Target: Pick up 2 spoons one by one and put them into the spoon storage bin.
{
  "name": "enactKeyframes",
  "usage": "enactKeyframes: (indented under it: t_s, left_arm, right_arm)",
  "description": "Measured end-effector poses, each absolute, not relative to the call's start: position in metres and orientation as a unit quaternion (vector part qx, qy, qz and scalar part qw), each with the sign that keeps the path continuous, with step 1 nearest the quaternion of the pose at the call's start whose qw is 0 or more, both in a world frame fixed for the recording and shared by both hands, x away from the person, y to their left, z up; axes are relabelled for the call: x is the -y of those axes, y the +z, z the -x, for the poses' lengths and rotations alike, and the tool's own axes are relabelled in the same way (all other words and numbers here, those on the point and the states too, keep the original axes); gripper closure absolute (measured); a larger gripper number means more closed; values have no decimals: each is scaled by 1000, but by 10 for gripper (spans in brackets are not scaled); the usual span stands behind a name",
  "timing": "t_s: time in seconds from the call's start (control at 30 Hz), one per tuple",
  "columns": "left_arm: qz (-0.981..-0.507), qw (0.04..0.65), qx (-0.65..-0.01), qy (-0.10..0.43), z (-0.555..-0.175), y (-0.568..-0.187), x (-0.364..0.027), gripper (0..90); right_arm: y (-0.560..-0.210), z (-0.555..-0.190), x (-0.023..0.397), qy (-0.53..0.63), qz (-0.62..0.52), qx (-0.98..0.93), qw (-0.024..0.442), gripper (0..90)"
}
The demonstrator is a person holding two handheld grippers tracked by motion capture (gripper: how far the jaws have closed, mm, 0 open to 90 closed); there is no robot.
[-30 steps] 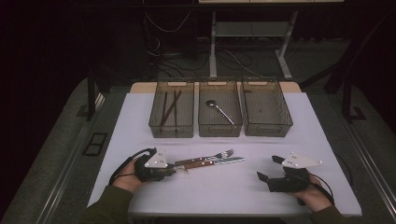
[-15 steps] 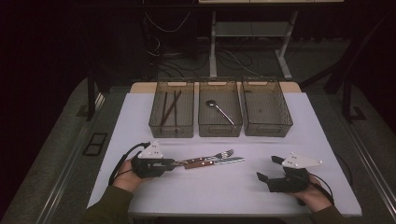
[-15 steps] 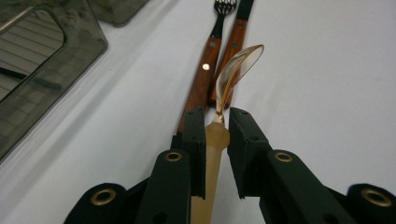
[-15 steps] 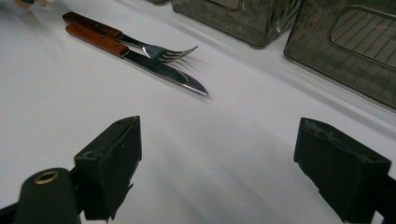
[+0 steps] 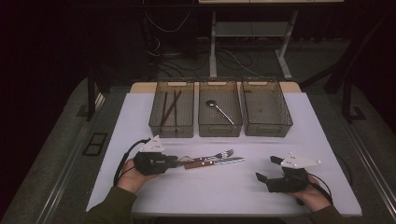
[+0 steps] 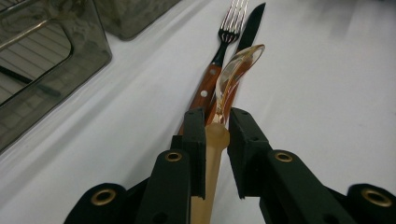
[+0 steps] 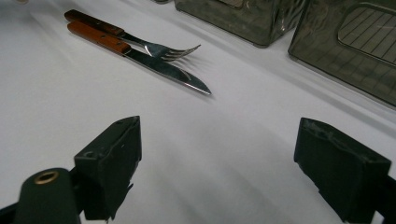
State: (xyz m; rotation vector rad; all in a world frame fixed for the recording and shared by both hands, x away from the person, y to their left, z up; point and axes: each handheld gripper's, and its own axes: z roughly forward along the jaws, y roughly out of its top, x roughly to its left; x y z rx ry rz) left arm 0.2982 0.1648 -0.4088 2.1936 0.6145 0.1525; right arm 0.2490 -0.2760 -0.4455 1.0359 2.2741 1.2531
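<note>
The left gripper (image 6: 217, 121) is lying low over the white table (image 5: 224, 196) with its jaws closed on a clear amber spoon (image 6: 236, 70). The spoon's pale handle is running back between the jaws and is cut off at the bottom edge of the left gripper view, and in the high view the spoon is too small and glassy to make out beside the gripper's tip. Its bowl is sticking out ahead of the jaws, tilted on edge, above the fork (image 6: 224, 37) and the knife (image 6: 252, 23), hiding part of their wooden handles; whether it is touching them I cannot tell.

The right gripper (image 5: 269, 169) is resting on the table well apart to the right, its jaws standing wide open with only bare cloth between them. The person's sleeves are cut off by the bottom edge of the high view.

The fork and knife are lying side by side, touching, near the middle of the table, tips pointing toward the right gripper.

Farther back, three smoky see-through bins are standing in a row, just beside one another. The left bin (image 5: 154, 123) is holding dark chopsticks (image 5: 169, 108), the middle bin (image 5: 219, 129) a metal spoon (image 5: 220, 112), and the contents of the right bin (image 5: 285, 122) are hard to tell.

Beyond the table the room is lying dark, with cables and the legs of a desk (image 5: 212, 51) dimly showing on the floor.
</note>
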Motion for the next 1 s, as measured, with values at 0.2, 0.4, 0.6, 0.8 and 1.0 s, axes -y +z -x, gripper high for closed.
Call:
enactKeyframes:
  t_s: [0.2, 0.4, 0.6, 0.8, 1.0]
  left_arm:
    - [-868, 424, -250, 60, -301, -405, -158, 764]
    - [-864, 429, -258, 58, -306, -402, -150, 764]
    - [-861, 428, -266, 63, -315, -399, -141, 764]
    - [-855, 436, -275, 58, -324, -395, -134, 764]
    - [-852, 442, -273, 63, -331, -388, -126, 764]
  right_arm:
    - [-445, -248, 275, 442, -364, -802, 172, 153]
    - [-445, -248, 275, 443, -365, -801, 173, 153]
    - [-445, -248, 275, 443, -366, -800, 173, 153]
    - [-444, -248, 275, 445, -366, -799, 173, 152]
    - [-444, -248, 275, 444, -367, -799, 173, 153]
